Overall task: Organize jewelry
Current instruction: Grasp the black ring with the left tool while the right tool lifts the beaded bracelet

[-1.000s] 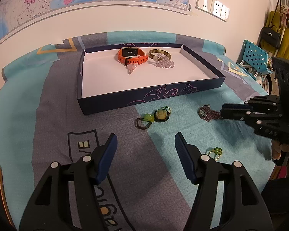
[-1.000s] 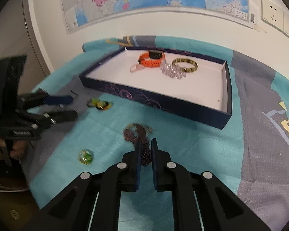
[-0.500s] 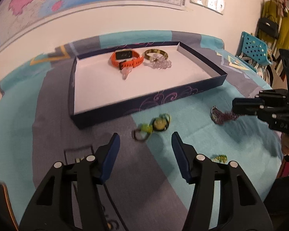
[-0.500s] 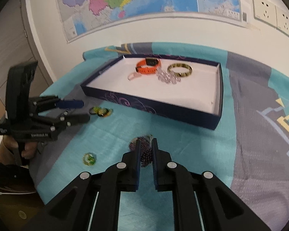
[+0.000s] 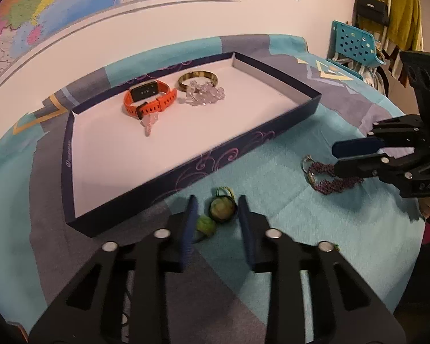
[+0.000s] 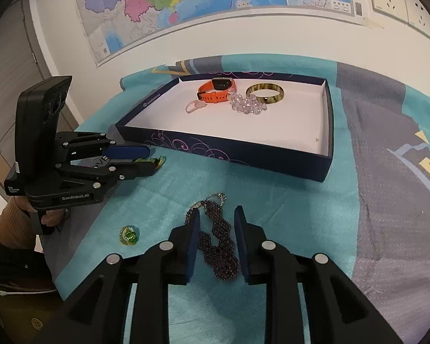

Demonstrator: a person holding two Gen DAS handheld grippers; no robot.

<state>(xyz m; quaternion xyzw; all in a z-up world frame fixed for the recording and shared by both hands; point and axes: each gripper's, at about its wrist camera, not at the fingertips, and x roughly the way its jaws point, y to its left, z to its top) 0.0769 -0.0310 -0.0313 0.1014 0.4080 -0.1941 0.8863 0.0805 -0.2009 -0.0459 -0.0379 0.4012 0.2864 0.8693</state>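
A dark blue tray [image 5: 186, 169] [image 6: 243, 154] holds an orange watch [image 5: 149, 99] [image 6: 218, 90], a gold bangle [image 5: 197, 80] [image 6: 265, 93], a clear bead bracelet [image 5: 205, 96] [image 6: 248, 104] and a pink ring [image 5: 149, 123] [image 6: 195, 106]. My left gripper [image 5: 216, 219] [image 6: 149, 160] is open around a green stone bracelet [image 5: 218, 210] on the cloth. My right gripper [image 6: 216, 223] [image 5: 334, 157] is open, its fingers either side of a purple beaded bracelet [image 6: 218, 240] [image 5: 326, 179] lying on the cloth.
A small green and gold trinket [image 6: 128, 235] lies on the teal cloth left of my right gripper. The table's edge curves close behind both grippers. A teal basket [image 5: 355, 43] and hanging bags stand at the far right. A map covers the wall.
My right gripper has opened and the purple bracelet now lies flat between its fingers. My left gripper has moved forward and narrowed around the green stone bracelet.
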